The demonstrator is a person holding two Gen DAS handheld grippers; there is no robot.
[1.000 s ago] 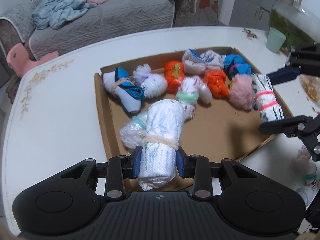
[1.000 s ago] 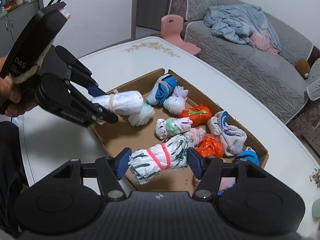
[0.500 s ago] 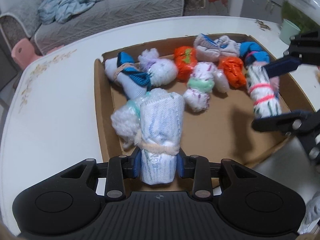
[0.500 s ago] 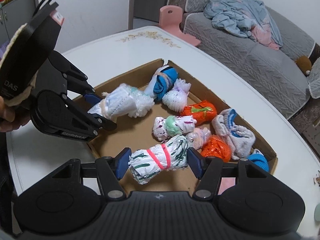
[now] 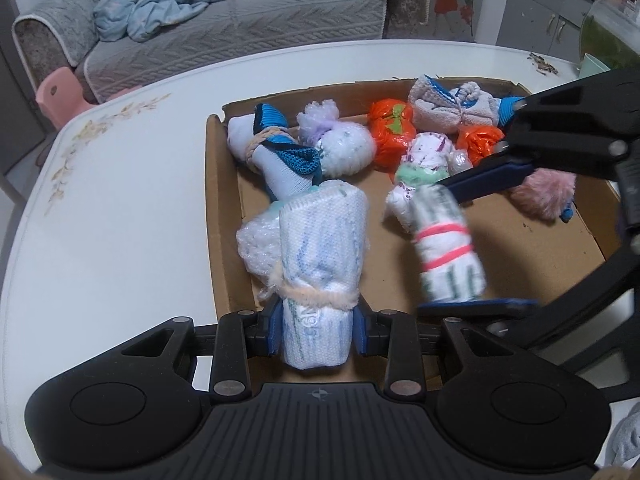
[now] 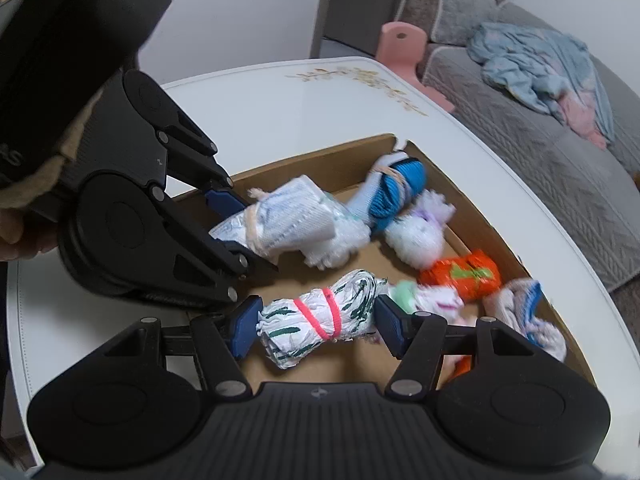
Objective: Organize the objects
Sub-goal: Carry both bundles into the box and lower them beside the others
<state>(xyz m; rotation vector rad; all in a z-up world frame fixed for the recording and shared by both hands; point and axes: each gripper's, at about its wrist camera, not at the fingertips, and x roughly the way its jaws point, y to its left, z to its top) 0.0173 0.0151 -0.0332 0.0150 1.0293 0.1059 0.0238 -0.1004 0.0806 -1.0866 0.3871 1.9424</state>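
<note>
A shallow cardboard tray (image 5: 219, 216) on the white table holds several rolled sock bundles. My left gripper (image 5: 316, 334) is shut on a white and pale-blue roll tied with a beige band (image 5: 320, 280), held at the tray's near-left edge; the roll also shows in the right wrist view (image 6: 280, 226). My right gripper (image 6: 316, 326) is shut on a white and green roll with pink bands (image 6: 320, 316), held over the tray just right of the left gripper; it also shows in the left wrist view (image 5: 448, 256).
In the tray lie a blue and white sock roll (image 5: 276, 152), a fluffy lilac roll (image 5: 340, 144), two orange bundles (image 5: 390, 132), a grey roll (image 5: 452, 106) and a pink fluffy one (image 5: 540, 196). A sofa (image 5: 224, 28) stands beyond the table. A green cup (image 5: 592, 66) is far right.
My right gripper has carried the green-and-white roll leftward across the tray, close beside the left gripper. The left gripper still holds its roll and has shifted slightly toward the tray's near-left corner.
</note>
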